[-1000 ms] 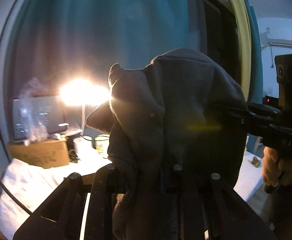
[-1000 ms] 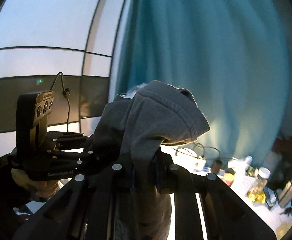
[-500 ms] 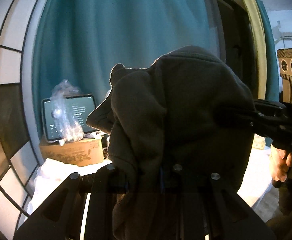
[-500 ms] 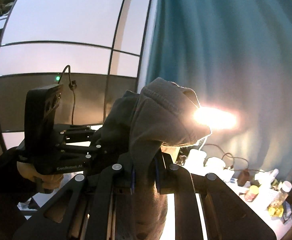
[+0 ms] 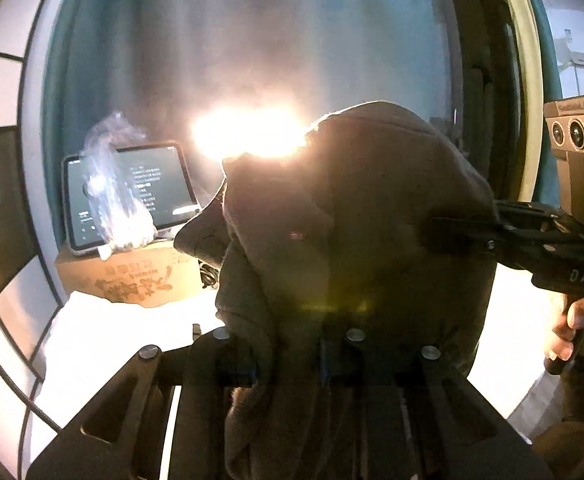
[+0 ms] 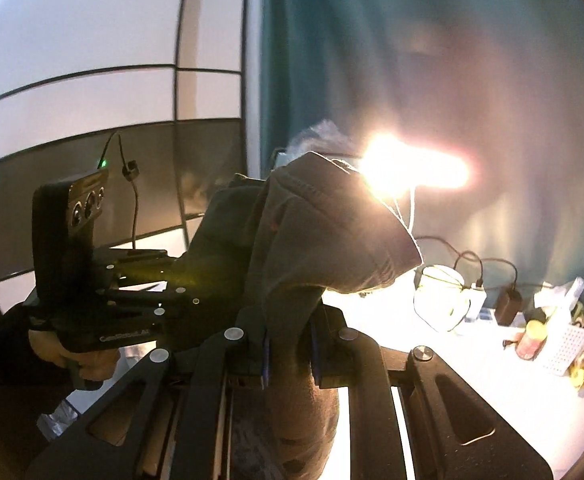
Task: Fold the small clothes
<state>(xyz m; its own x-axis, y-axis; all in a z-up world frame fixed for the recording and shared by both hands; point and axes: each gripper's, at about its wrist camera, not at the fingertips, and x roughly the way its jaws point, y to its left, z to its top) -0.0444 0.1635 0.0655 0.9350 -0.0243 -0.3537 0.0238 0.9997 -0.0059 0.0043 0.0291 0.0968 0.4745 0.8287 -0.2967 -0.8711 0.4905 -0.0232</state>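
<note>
Above the white tabletop (image 5: 104, 336), a dark grey garment (image 5: 351, 216) hangs bunched between the two tools, lifted clear of the surface. The left gripper (image 5: 288, 364) is clenched on a fold of the cloth at its near edge, and the right gripper (image 6: 290, 354) pinches another fold in the same way, fabric squeezed between its blue-edged pads and trailing down below them. In the left view the right tool reaches in from the right edge, a hand (image 5: 575, 332) on its handle; in the right view the left tool sits at the left, close alongside. Holding two separate points at once probably serves to spread the piece by its edge or corners so it can be laid flat before any fold is made. A lamp (image 6: 411, 168) glares behind the cloth, so its outline and any seams are hard to read. At the far left stand a cardboard box (image 5: 132, 280) and a tablet (image 5: 132, 196), well clear of the cloth.
</note>
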